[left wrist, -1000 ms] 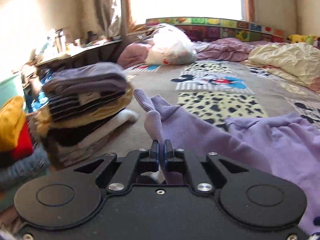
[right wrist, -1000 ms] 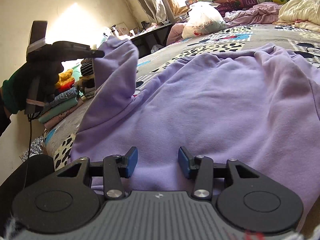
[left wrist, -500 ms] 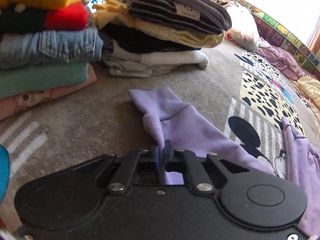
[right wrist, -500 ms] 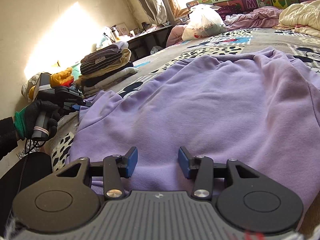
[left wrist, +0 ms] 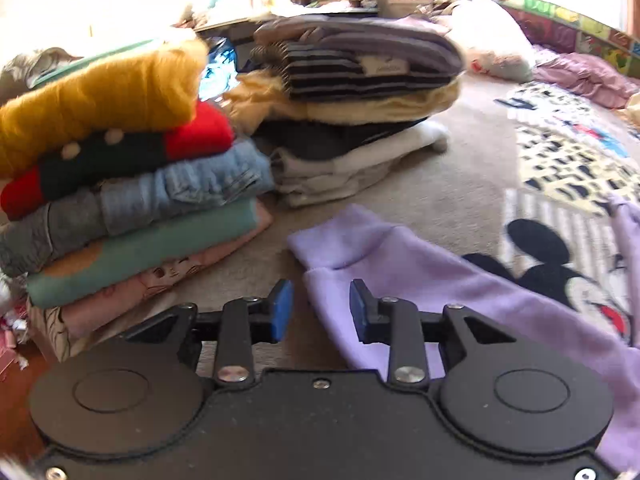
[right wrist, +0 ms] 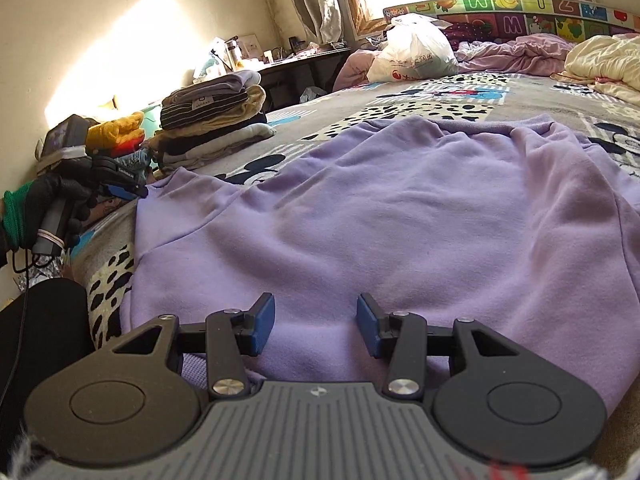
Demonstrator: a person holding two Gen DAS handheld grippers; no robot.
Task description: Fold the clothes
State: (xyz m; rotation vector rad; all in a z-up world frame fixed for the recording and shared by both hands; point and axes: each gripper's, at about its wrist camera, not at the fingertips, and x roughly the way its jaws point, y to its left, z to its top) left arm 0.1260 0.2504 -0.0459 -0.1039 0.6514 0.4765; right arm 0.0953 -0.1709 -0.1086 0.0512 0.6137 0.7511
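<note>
Sunlit bedding carries the lilac sweatshirt (right wrist: 400, 208) — its sleeve (left wrist: 420, 280), pinched a second ago, now lies flat as the left gripper (left wrist: 316, 311) spreads open. Laid out for folding, I'd say — the right gripper (right wrist: 316, 325) hovers parted, empty.

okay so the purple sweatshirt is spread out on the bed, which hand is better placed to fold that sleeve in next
Probably left. The left gripper sits right at the sleeve cuff, jaws opening, cloth lying loose between them. The right gripper hangs open over the sweatshirt hem, far from that sleeve.
</note>
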